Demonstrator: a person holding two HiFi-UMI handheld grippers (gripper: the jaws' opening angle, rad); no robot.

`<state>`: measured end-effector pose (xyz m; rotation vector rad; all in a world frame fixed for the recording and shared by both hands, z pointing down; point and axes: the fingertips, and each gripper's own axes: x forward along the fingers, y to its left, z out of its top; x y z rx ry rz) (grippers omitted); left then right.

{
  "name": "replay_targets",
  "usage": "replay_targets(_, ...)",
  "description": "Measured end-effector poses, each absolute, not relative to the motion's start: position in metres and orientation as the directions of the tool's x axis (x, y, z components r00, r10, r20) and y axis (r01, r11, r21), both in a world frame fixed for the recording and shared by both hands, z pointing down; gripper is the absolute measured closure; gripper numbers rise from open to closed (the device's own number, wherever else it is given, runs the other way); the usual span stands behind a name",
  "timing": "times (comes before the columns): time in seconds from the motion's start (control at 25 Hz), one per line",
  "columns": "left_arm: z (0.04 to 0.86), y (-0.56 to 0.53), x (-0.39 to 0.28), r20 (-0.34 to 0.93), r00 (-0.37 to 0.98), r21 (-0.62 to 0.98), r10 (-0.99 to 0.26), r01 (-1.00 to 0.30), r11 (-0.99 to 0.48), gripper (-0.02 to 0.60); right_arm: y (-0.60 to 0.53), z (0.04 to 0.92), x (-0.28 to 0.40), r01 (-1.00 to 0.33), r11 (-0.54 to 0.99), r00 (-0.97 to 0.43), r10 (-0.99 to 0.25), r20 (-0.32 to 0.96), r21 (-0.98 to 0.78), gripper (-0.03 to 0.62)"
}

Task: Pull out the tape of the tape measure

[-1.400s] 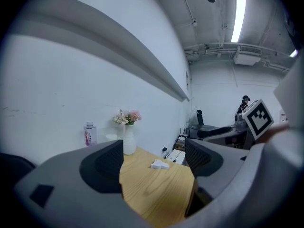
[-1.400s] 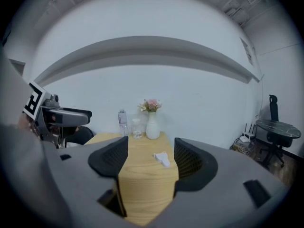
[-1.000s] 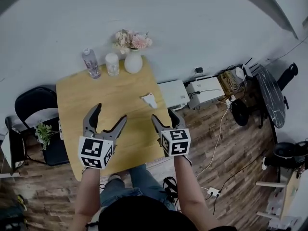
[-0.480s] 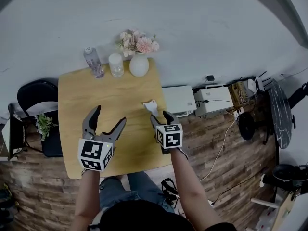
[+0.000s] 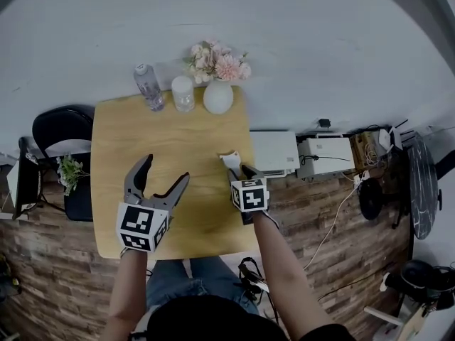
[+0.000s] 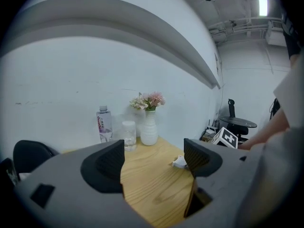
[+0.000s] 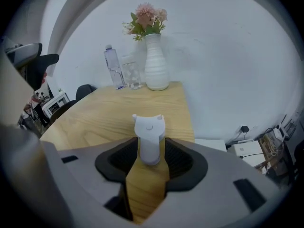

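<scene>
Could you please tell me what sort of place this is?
Likely an office or workroom corner: a wooden table with a vase of flowers against a white wall, a black chair beside it, and white devices on the plank floor.

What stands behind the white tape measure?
A white ribbed vase of pink flowers, a clear glass and a plastic bottle. From overhead, the closing right gripper covers the white tape measure's near end.

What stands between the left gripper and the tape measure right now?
Nothing visible. Only bare table lies between the open left gripper and the tape measure. The right gripper has its jaws closing around the near end of the tape measure. The bottle, glass and vase stand at the far edge, out of the way.
</scene>
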<state>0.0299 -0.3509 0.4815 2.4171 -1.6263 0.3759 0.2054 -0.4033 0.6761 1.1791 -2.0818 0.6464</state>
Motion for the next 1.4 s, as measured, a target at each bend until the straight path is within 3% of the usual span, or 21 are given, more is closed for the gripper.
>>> replay_targets(0.88, 0.48, -0.342, 0.031, 0.301, 0.366, 0.028, -0.881, -0.926, -0.376, 0.204, -0.403, 0.665, 0.202, -0.862, 0.507, -0.355, -0.575, 0.737, -0.019, 0.451)
replay_targets(1.12, 0.464, -0.335, 0.027, 0.258, 0.404, 0.018, -0.878, -0.91, -0.414, 0.267, -0.393, 0.624, 0.19, -0.859, 0.512, -0.379, -0.616, 0.691, -0.015, 0.451)
replay_targets(1.4, 0.437, -0.328, 0.021, 0.217, 0.459, 0.014, -0.861, -0.884, -0.468, 0.281, -0.369, 0.577, 0.175, -0.853, 0.521, -0.403, -0.631, 0.662, -0.023, 0.451)
